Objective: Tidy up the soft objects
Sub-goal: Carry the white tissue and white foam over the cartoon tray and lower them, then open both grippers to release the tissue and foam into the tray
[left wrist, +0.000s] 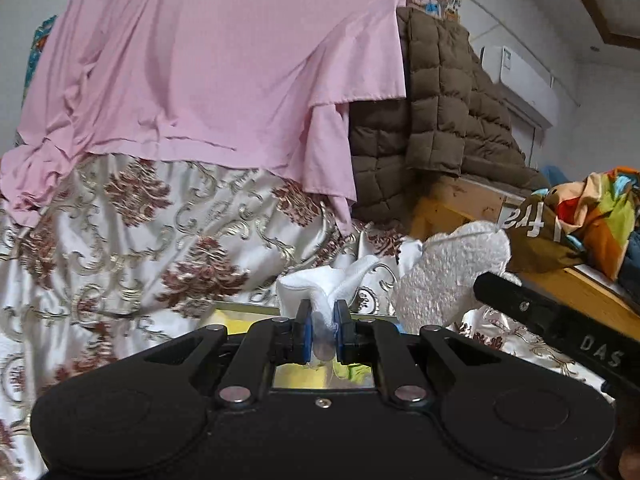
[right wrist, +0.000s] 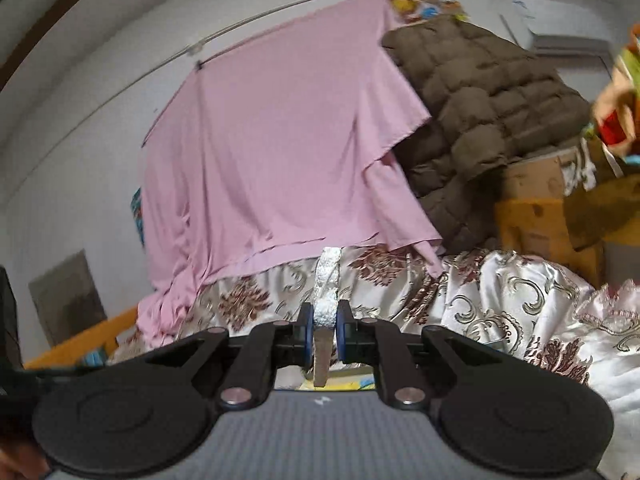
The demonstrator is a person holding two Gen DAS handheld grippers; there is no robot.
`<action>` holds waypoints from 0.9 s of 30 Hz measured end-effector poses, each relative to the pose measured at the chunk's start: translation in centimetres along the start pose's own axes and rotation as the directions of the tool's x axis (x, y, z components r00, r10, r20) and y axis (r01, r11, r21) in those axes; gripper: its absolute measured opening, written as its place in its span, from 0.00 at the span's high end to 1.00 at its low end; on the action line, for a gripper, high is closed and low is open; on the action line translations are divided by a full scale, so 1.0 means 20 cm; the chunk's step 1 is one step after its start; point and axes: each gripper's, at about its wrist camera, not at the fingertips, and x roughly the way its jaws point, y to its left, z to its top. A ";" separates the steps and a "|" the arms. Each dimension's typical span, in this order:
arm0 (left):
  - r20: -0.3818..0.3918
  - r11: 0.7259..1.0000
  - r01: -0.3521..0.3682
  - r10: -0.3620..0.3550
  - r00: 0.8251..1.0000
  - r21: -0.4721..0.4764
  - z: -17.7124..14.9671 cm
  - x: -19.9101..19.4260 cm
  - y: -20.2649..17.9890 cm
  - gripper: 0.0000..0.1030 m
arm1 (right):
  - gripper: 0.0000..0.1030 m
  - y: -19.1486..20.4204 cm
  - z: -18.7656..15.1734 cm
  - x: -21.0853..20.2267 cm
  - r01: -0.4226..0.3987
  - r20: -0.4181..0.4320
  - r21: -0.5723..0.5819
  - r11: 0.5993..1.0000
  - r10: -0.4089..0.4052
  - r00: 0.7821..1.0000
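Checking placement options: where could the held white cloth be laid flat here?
Free: the floral satin bedspread below the hanging pink sheet, left of the brown quilted jacket. Crowded: the wooden ledge at right, piled with the jacket and colourful printed clothes.

Light: soft, even indoor light, moderately bright, source not visible.
Shadows: weak, in the folds of the pink sheet [left wrist: 208, 60].
Glare: sheen on the patterned satin cover [right wrist: 520, 288].
Blur: left wrist view sharp; right wrist view smeared, worst at the right edge.
Distortion: strong fisheye bending, dark corners.
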 end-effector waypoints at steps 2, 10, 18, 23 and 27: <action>-0.017 1.000 -0.008 0.008 1.000 -0.005 -0.01 0.09 -0.04 0.89 | 0.88 -0.06 0.00 0.02 0.012 0.002 0.013 1.000 -0.012 1.000; -0.097 0.999 -0.041 0.038 0.995 -0.035 -0.09 0.35 -0.14 0.89 | 0.88 -0.13 -0.07 0.12 0.118 -0.048 -0.087 0.989 -0.123 0.991; -0.167 0.994 -0.110 0.107 0.980 -0.009 -0.18 0.46 -0.11 0.86 | 0.88 -0.14 -0.18 0.18 0.109 -0.124 -0.101 0.989 -0.121 0.985; -0.227 0.988 -0.154 0.153 0.962 0.013 -0.22 0.50 -0.06 0.80 | 0.86 -0.13 -0.24 0.23 0.084 -0.172 -0.095 0.992 -0.099 0.980; -0.227 0.987 -0.161 0.155 0.961 -0.007 -0.22 0.47 -0.02 0.60 | 0.82 -0.13 -0.24 0.23 0.071 -0.176 -0.076 0.995 -0.083 0.981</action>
